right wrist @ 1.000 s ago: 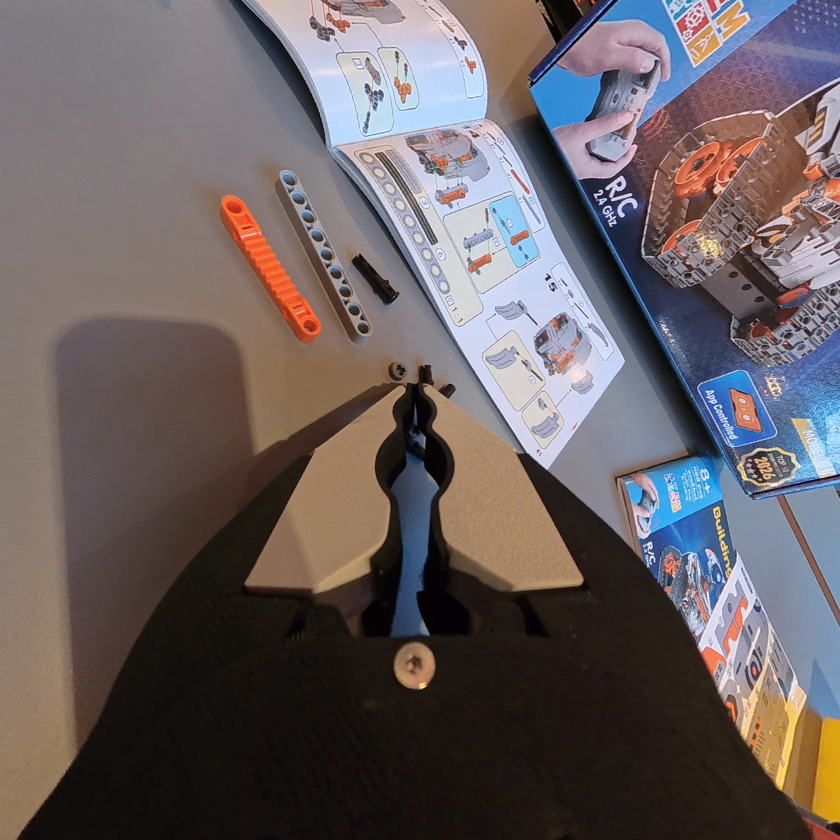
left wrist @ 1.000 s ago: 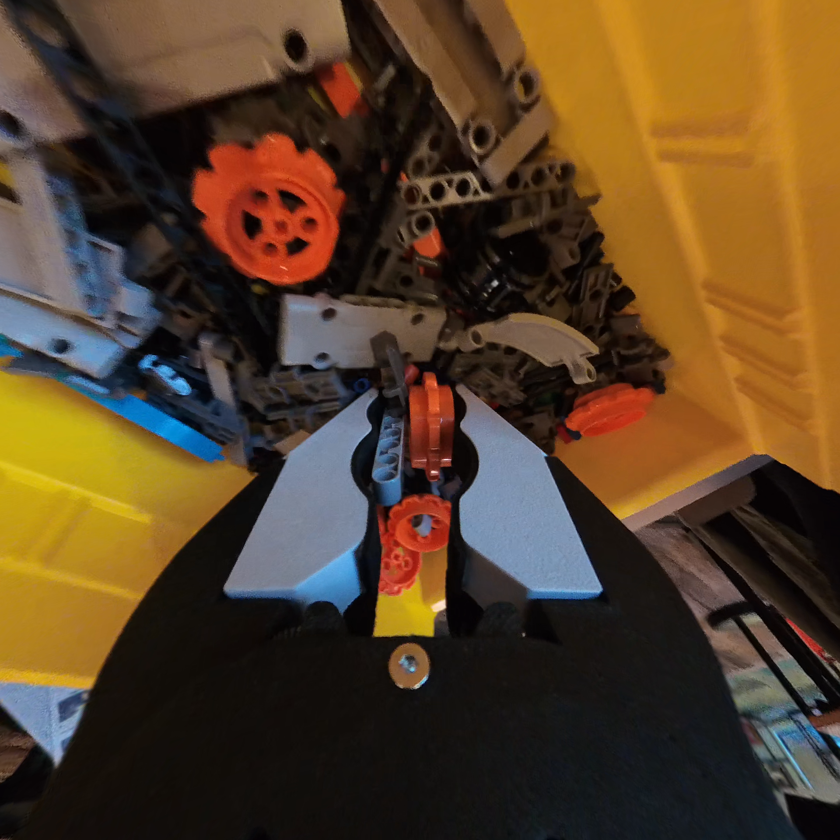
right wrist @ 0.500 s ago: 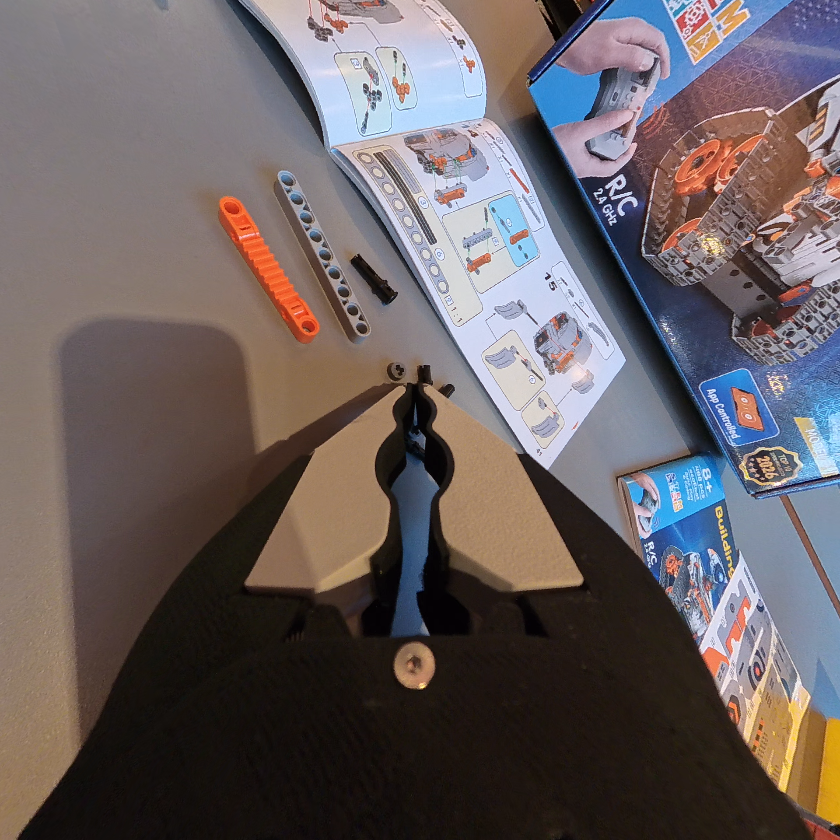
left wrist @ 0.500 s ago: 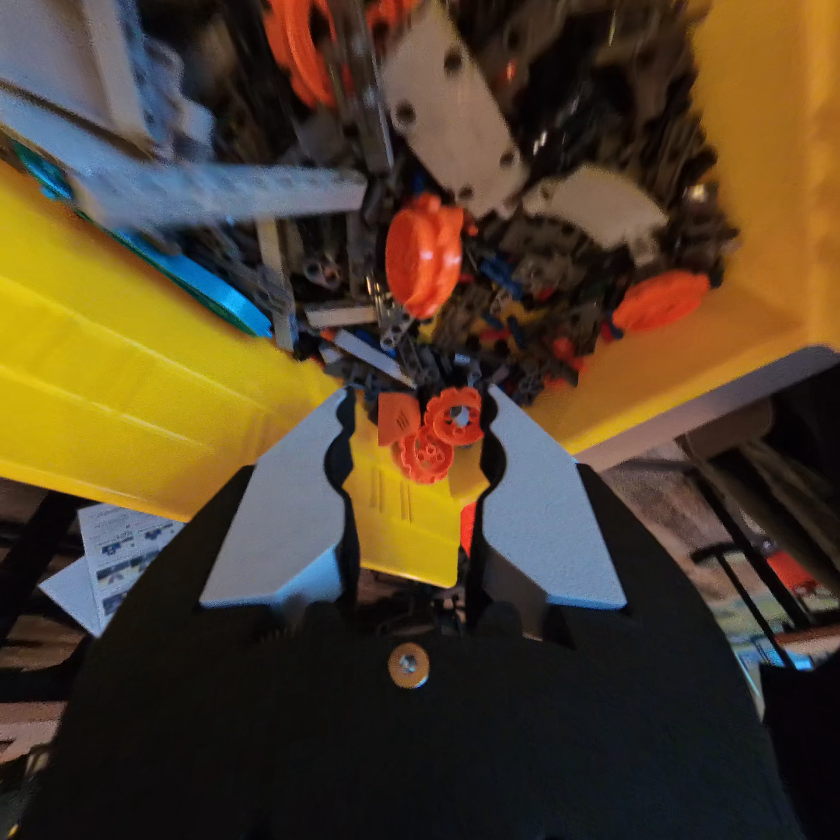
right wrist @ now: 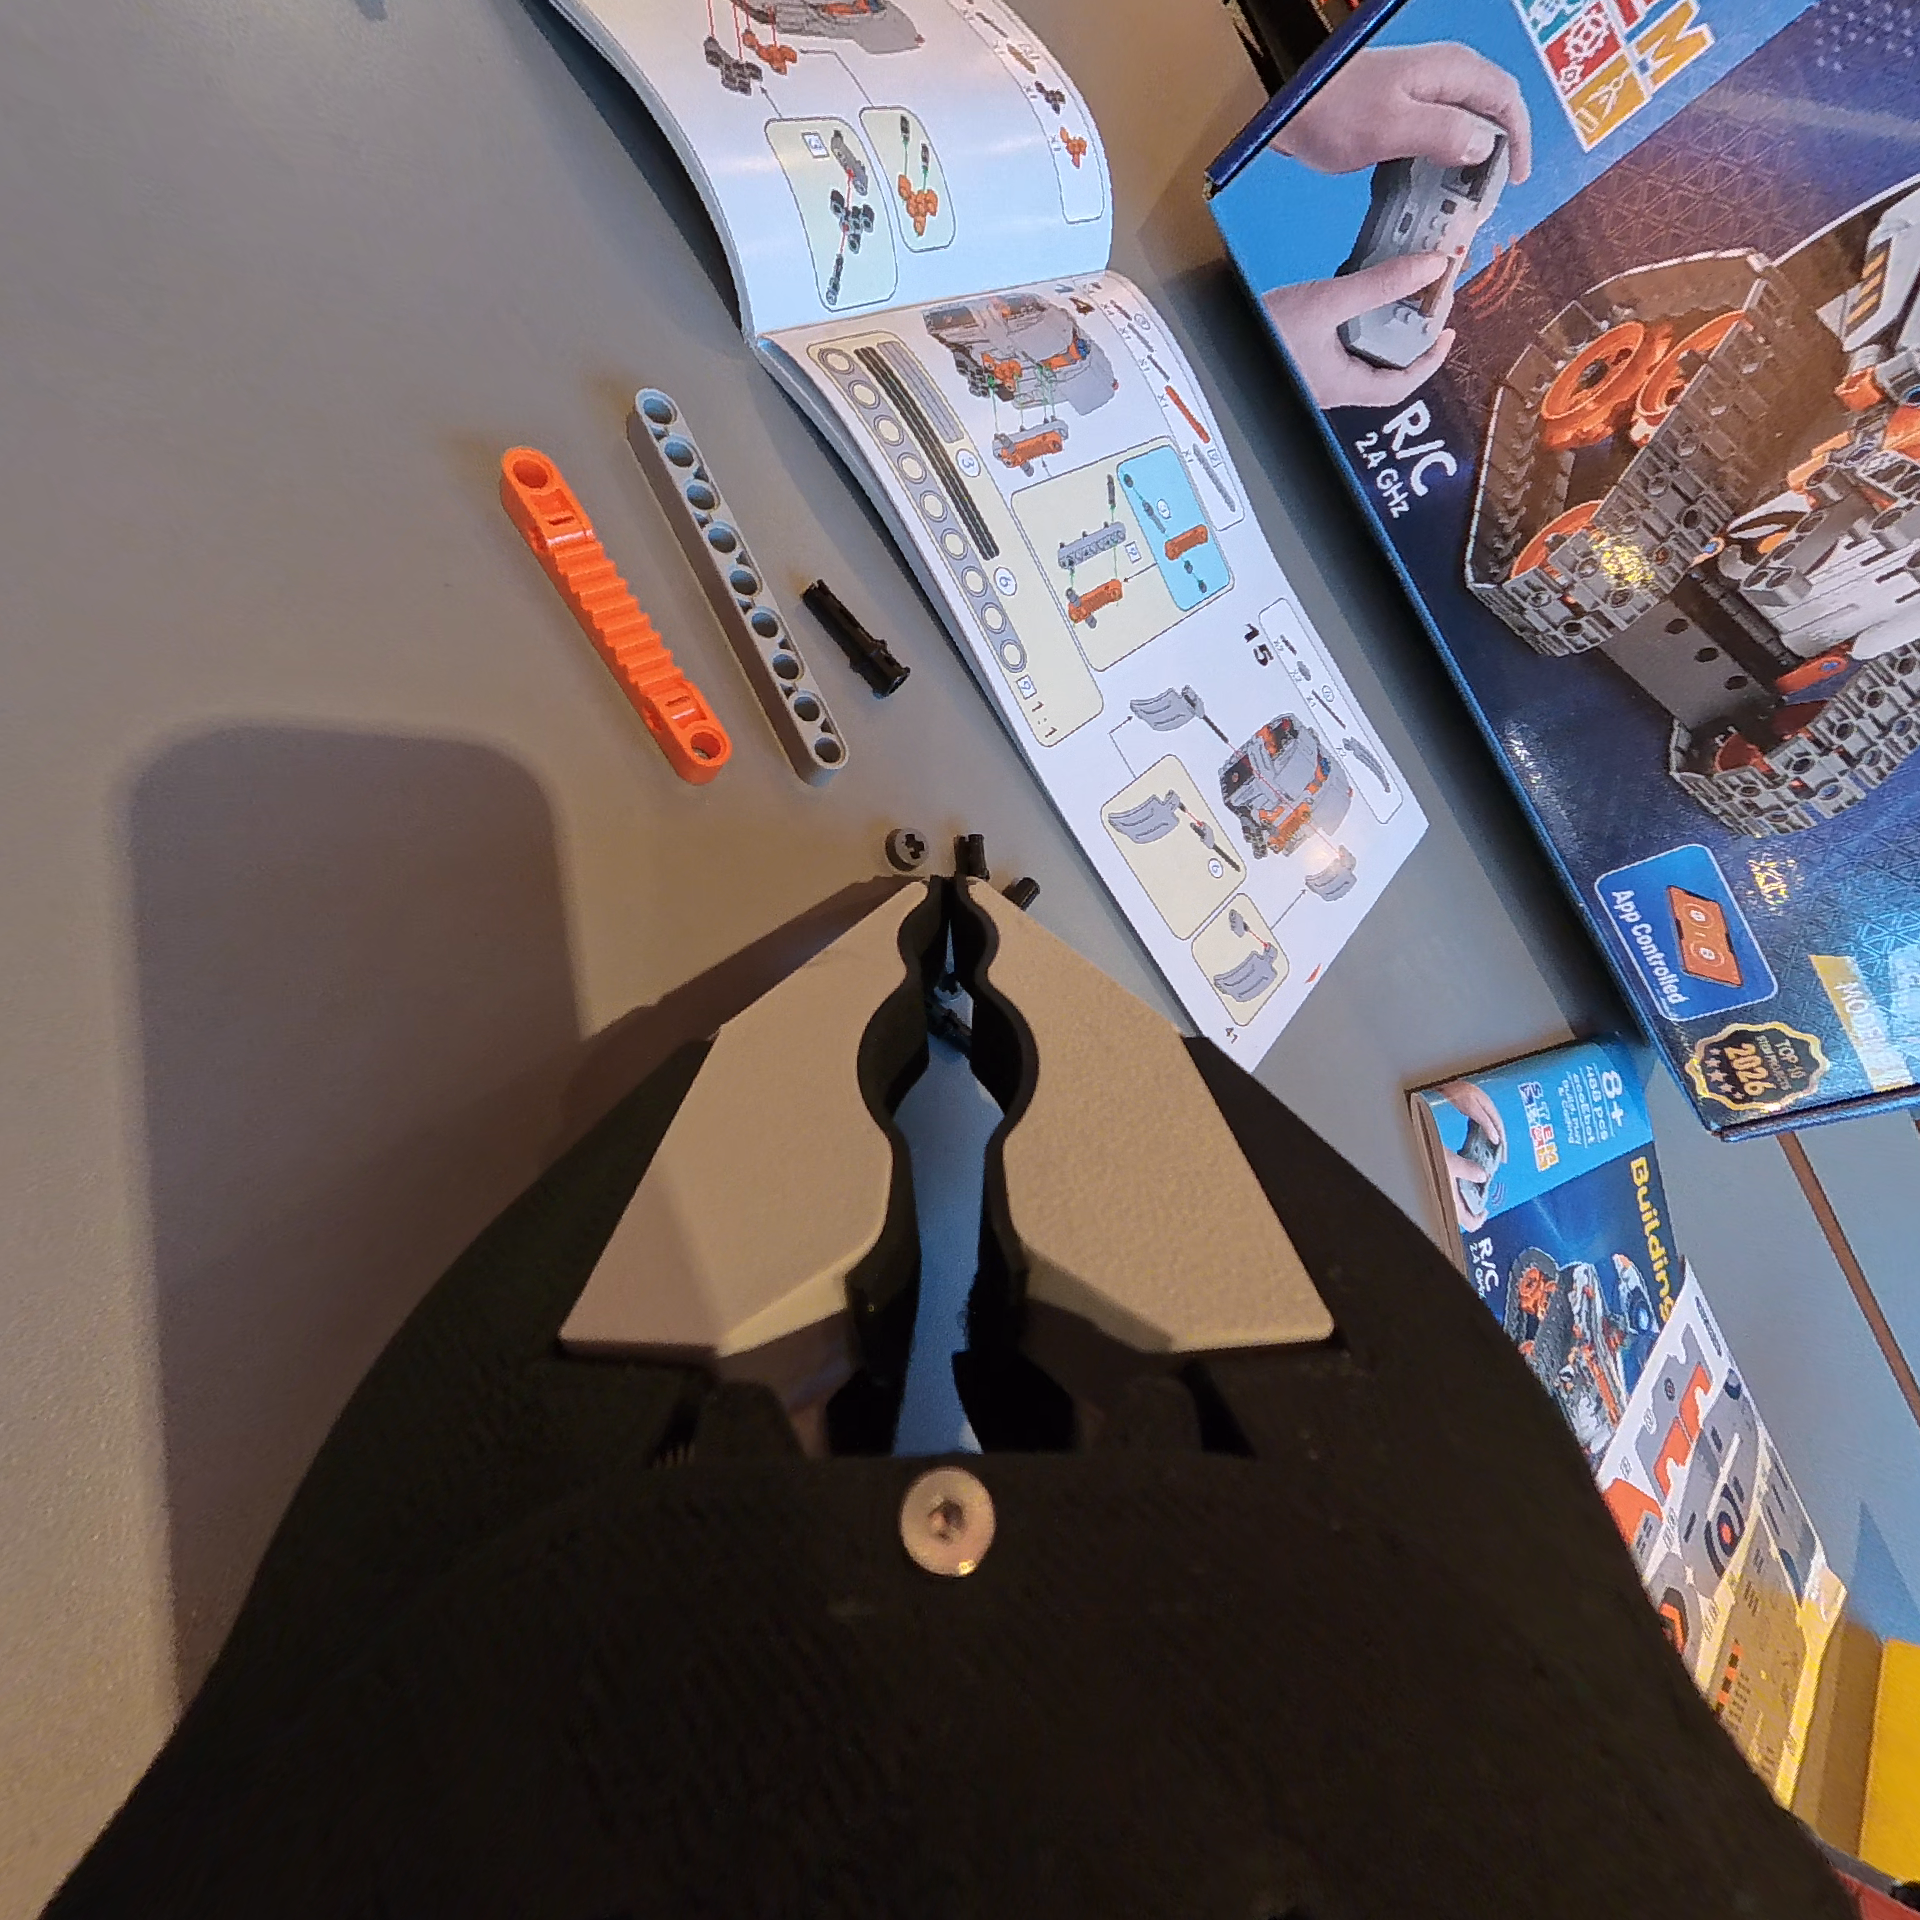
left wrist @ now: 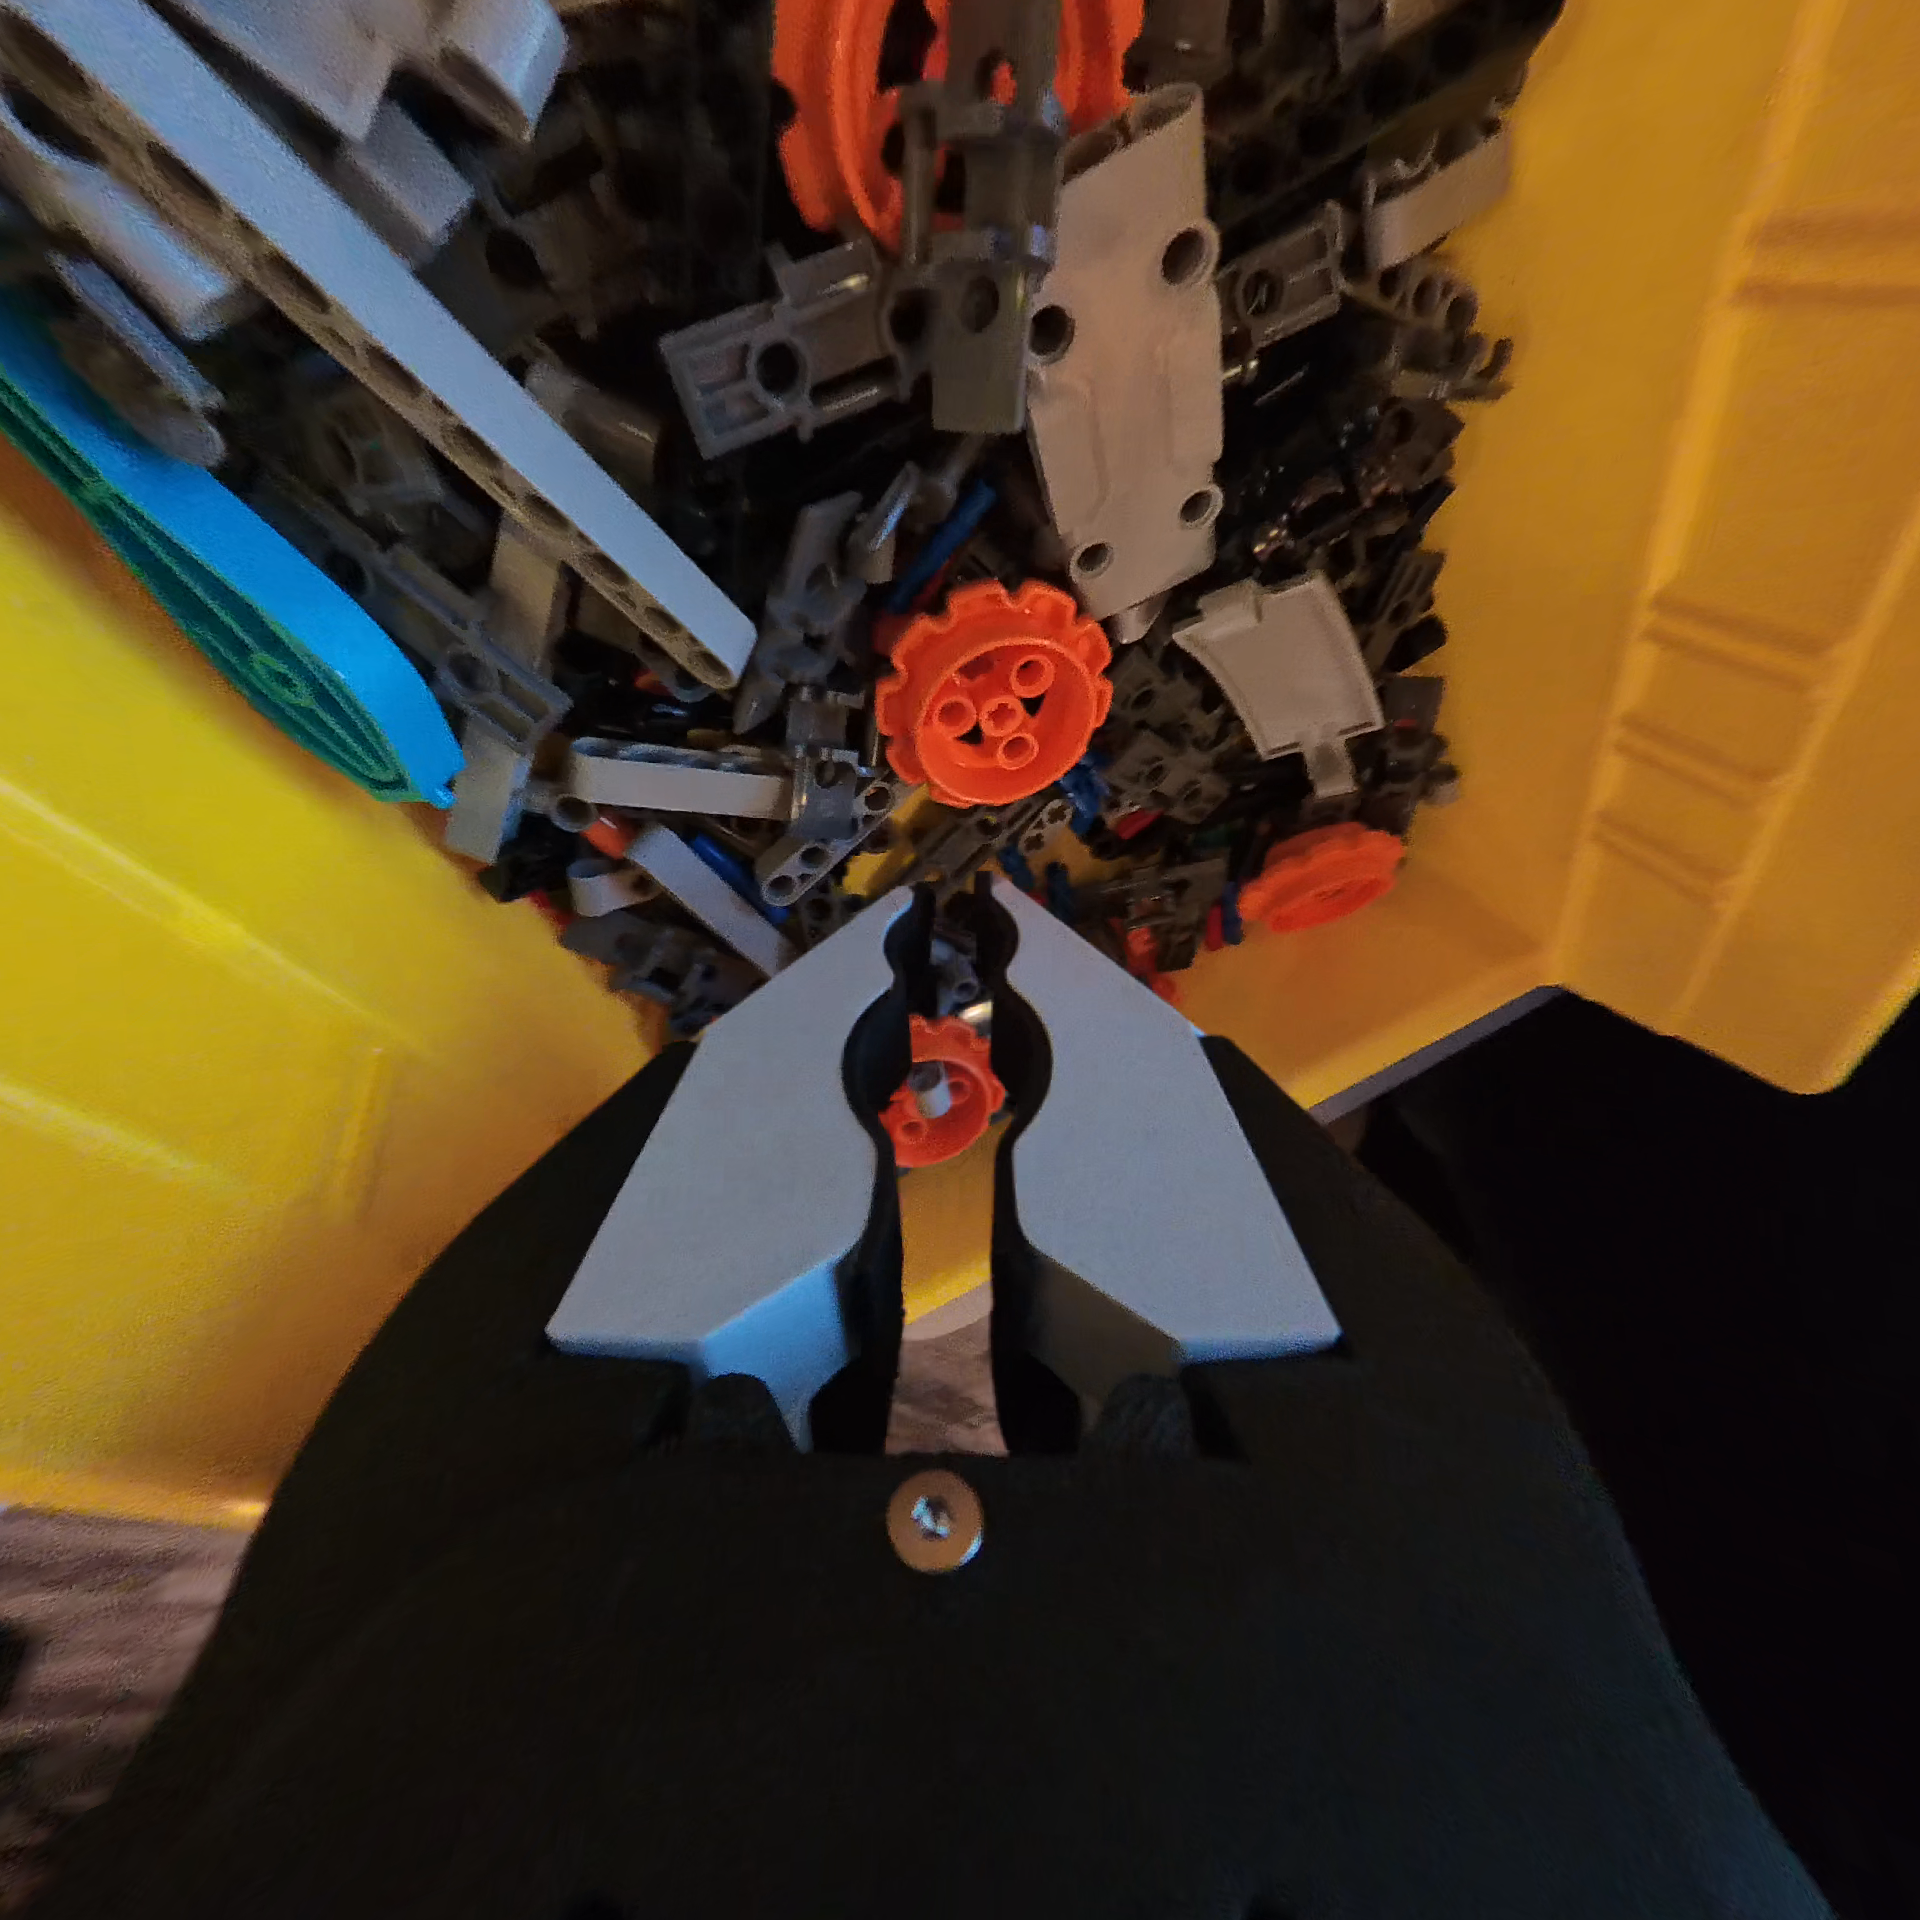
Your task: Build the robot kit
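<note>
My left gripper (left wrist: 951, 902) is inside a yellow bin (left wrist: 208, 1039), low over a heap of building parts. Its jaws are nearly together, with small dark parts at the tips; I cannot tell if one is pinched. A small orange gear (left wrist: 940, 1091) shows through the gap, and an orange toothed wheel (left wrist: 992, 696) lies just ahead. My right gripper (right wrist: 951, 891) is shut, tips down at the grey table (right wrist: 260, 312). A small black pin (right wrist: 968, 854) sits right at its tips, with a grey bush (right wrist: 907, 847) and another black pin (right wrist: 1023, 890) beside it.
In the bin lie a long light-grey beam (left wrist: 447, 384), a grey panel (left wrist: 1132, 364), a blue-green piece (left wrist: 260, 644) and another orange wheel (left wrist: 1320, 878). On the table lie an orange toothed rack (right wrist: 613, 613), a grey holed beam (right wrist: 738, 587), a longer black pin (right wrist: 857, 639), an open booklet (right wrist: 1039, 468) and a blue box (right wrist: 1610, 468). My hands' fingertips stand some 45 cm from each other.
My left gripper, shut on an orange gear piece a second ago, opened and let it go, shifted over the heap, and has closed again. My right gripper has not moved.
</note>
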A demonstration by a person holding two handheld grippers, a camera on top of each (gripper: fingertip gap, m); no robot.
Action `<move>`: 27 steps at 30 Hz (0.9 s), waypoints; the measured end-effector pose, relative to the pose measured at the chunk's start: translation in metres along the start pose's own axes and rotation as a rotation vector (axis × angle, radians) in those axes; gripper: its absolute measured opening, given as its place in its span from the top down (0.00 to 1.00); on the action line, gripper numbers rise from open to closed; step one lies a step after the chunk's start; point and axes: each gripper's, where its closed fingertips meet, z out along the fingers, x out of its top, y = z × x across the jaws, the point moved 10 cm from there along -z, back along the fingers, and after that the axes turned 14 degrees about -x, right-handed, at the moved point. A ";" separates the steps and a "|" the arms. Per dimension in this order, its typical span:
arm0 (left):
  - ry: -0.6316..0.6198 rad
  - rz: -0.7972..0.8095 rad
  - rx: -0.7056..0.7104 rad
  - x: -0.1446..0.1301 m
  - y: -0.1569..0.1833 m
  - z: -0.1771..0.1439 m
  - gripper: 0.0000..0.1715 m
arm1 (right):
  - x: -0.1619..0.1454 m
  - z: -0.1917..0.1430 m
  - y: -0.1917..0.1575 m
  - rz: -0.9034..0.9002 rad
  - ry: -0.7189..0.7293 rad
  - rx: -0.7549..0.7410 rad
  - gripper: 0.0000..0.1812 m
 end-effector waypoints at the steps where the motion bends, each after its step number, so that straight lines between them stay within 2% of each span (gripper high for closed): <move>1: 0.012 -0.023 -0.019 -0.001 -0.002 0.001 0.96 | 0.000 0.000 0.000 0.001 0.000 0.000 1.00; 5: 0.030 -0.039 0.033 0.000 -0.007 0.004 0.90 | 0.000 0.000 0.000 -0.003 0.000 -0.002 1.00; 9: 0.033 -0.058 0.033 0.002 -0.008 0.007 0.96 | 0.000 0.000 0.000 -0.001 0.000 -0.001 1.00; 17: 0.011 -0.090 0.047 0.002 -0.014 0.011 0.98 | 0.000 0.000 0.000 -0.003 0.000 -0.002 1.00; 27: 0.013 -0.102 0.053 0.006 -0.016 0.012 0.93 | 0.000 0.000 0.000 -0.007 0.000 -0.004 1.00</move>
